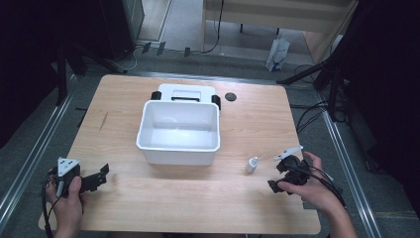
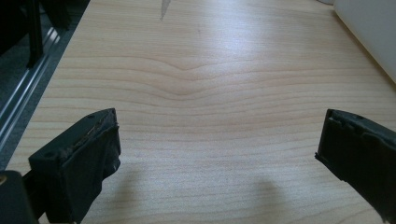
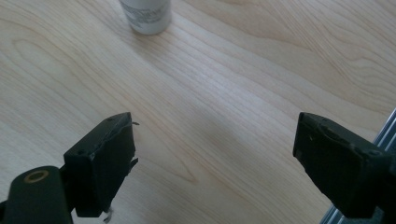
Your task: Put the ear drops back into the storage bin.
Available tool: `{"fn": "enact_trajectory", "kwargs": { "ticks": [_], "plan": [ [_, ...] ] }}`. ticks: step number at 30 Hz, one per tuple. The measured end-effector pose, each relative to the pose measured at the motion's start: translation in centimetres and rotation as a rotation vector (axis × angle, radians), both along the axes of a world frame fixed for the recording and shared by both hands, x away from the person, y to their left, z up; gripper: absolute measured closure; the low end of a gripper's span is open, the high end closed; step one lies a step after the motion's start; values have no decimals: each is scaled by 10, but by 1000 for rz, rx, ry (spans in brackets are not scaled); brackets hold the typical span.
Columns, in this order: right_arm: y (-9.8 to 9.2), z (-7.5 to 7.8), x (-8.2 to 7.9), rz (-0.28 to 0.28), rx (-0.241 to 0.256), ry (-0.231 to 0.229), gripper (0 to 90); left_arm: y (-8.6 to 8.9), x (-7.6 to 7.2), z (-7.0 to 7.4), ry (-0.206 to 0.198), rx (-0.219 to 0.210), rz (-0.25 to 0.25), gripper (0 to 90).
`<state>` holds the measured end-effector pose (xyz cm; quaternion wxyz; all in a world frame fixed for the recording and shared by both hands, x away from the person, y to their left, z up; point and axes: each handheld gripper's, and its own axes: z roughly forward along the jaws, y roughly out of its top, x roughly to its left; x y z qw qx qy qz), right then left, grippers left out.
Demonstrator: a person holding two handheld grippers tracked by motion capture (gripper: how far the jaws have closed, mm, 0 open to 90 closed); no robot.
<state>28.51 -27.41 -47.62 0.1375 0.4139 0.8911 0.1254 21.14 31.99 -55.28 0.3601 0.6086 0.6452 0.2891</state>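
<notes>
A light wooden table with rounded corners (image 1: 148,208) stands on grey carpeted floor (image 1: 29,144), and metal rails (image 1: 34,153) run along its left and right edges. Beyond its far edge lie black cables (image 1: 218,29), a pale wooden bench (image 1: 277,10) and a white paper bag (image 1: 277,52); both sides are dark

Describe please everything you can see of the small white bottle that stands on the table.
The small white bottle stands upright on the wooden table, free of all else, between the white plastic bin and the right gripper. It looks like plastic, with a narrower cap or nozzle on top. In the right gripper view its lower body appears ahead of the open jaws, with small printed text too blurred to read. Nothing grips it.
</notes>
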Motion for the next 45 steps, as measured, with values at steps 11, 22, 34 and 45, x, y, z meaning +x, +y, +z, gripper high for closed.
{"fn": "enact_trajectory", "kwargs": {
  "ticks": [11,22,34,45],
  "plan": [
    [25,17,19,40,-48,80,132,1,1,0,3,-11,0,2],
    [50,30,33,31,-47,78,206,1,2,-1,13,-13,-4,2],
    [72,30,47,84,-53,149,447,2,2,0,19,-14,-6,2],
    [82,25,60,67,-73,204,643,2,2,-1,20,-17,-7,2]
  ]
}}
